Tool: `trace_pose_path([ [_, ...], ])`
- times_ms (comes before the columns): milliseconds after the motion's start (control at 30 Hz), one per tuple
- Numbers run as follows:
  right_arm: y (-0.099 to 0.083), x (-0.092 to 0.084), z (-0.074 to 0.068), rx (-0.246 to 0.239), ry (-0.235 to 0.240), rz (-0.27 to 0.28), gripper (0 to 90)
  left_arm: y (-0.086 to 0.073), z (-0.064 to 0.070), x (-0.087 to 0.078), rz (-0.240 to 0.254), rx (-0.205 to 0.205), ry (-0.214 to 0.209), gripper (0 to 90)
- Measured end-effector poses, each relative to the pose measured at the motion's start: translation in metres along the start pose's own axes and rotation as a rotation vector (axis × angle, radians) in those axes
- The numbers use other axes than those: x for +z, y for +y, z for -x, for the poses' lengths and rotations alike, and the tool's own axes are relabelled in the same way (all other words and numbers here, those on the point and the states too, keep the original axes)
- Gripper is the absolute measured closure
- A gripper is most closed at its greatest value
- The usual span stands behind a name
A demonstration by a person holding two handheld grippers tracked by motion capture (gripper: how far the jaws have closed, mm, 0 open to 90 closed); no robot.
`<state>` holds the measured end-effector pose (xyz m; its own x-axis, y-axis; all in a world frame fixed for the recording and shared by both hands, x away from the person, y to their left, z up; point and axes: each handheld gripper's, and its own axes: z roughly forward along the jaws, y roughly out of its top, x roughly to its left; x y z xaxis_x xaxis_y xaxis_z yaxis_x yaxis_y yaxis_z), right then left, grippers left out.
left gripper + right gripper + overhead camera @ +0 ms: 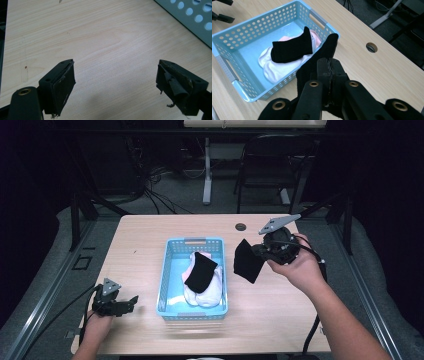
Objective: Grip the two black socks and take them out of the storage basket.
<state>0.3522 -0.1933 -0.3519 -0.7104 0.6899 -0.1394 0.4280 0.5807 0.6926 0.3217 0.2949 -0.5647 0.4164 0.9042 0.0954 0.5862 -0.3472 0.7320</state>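
While my left gripper (131, 301) rests open on the table (280, 320), my raised right gripper (256, 252) pinches a black sock (246, 262) hanging lengthwise beside the basket (172, 250).

Sock: black sock (247, 261), soft and floppy.
Pose: hangs down in the air, pinched at its top edge.
Place: just right of the blue basket (172, 251), above the table.

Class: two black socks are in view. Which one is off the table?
The black sock clamped in the right tool, hanging beside the basket; the other lies inside.
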Motion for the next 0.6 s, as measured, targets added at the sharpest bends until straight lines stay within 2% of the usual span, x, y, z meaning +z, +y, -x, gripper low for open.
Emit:
trace_pose_path([
  [200, -0.011, 0.006, 0.001, 0.023, 0.003, -0.008, 88.1, 0.000, 0.000, 0.000, 0.000, -0.002, -0.001, 15.5],
  [600, -0.039, 0.035, -0.001, 0.060, 0.043, -0.048, 88.1, 0.000, 0.000, 0.000, 0.001, 0.001, 0.003, 15.5],
])
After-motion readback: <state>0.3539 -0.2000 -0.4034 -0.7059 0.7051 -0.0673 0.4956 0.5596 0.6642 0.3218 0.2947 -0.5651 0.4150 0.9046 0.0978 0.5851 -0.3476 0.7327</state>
